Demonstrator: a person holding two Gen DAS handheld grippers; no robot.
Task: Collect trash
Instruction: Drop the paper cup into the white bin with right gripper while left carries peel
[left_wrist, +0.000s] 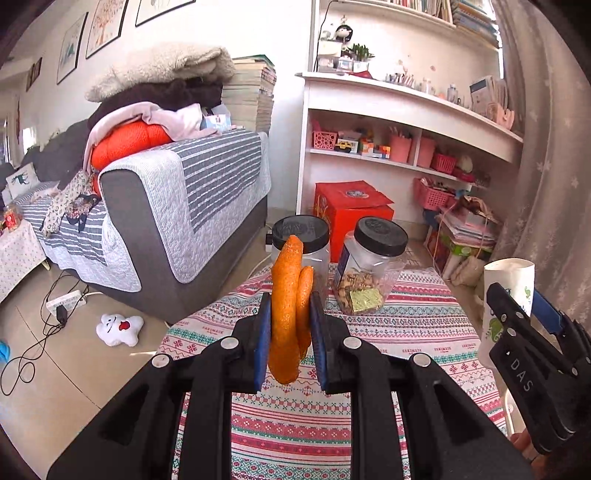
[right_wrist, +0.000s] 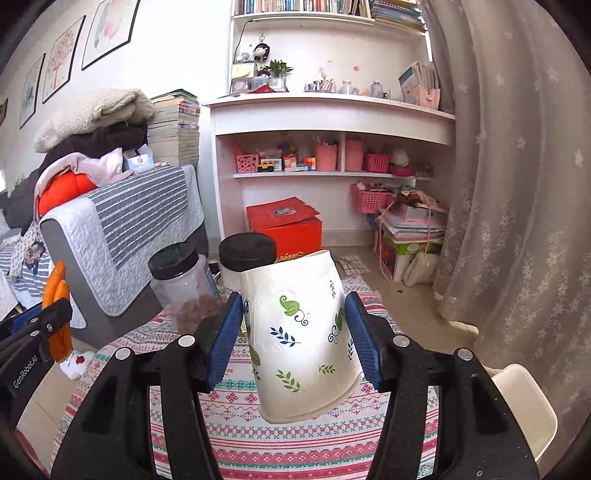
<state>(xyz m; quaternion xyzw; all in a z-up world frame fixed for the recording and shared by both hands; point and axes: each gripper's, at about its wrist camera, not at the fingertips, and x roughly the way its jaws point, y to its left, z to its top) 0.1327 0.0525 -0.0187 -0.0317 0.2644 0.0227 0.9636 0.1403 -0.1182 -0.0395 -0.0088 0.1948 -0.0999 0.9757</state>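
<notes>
My left gripper (left_wrist: 287, 325) is shut on an orange peel (left_wrist: 286, 314) and holds it above the patterned tablecloth (left_wrist: 406, 325). My right gripper (right_wrist: 295, 332) is shut on a white paper cup (right_wrist: 299, 336) with green leaf prints, held tilted above the table. The right gripper (left_wrist: 517, 310) with the cup (left_wrist: 508, 280) shows at the right of the left wrist view. The left gripper (right_wrist: 48, 317) with the peel (right_wrist: 57, 295) shows at the left of the right wrist view.
Two black-lidded clear jars (left_wrist: 369, 262) (left_wrist: 301, 240) stand at the table's far edge. A grey striped sofa (left_wrist: 177, 206) is on the left, a white shelf (left_wrist: 406, 110) and red box (left_wrist: 351, 214) behind. A white chair (right_wrist: 524, 406) stands at the right. A plush toy (left_wrist: 118, 328) and cables lie on the floor.
</notes>
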